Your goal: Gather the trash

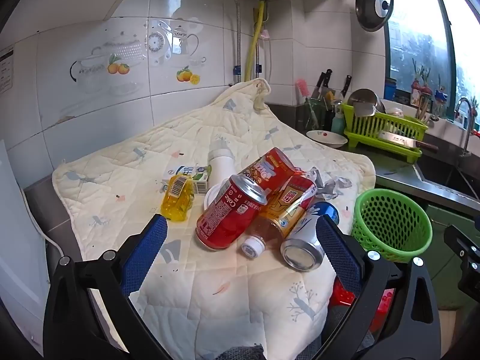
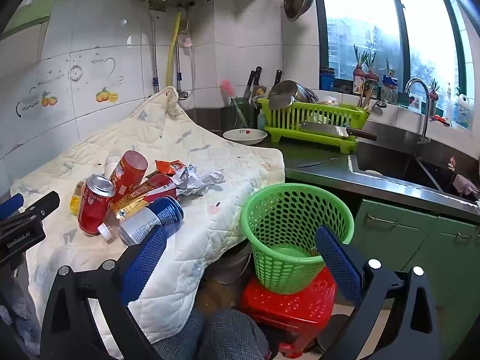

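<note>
A heap of trash lies on a quilted cloth (image 1: 126, 180): a red Coke can (image 1: 229, 213), a tea bottle (image 1: 282, 213), a blue and silver can (image 1: 309, 237), a red snack tube (image 1: 270, 169), a yellow bottle (image 1: 177, 196), a white bottle (image 1: 222, 165), a small carton (image 1: 192, 177) and crumpled paper (image 1: 327, 183). My left gripper (image 1: 241, 237) stands open just in front of the cans, holding nothing. A green mesh basket (image 2: 288, 234) sits on a red stool (image 2: 288, 309) to the right. My right gripper (image 2: 240, 249) is open and empty, close to the basket's near side.
Behind the cloth stand a white bowl (image 2: 244, 136), a green dish rack (image 2: 312, 120) with a cleaver (image 2: 333, 132), knives and a brush. A steel sink (image 2: 396, 165) and tap (image 2: 420, 105) lie to the right above green cabinets. A person's trouser leg (image 2: 222, 339) shows below.
</note>
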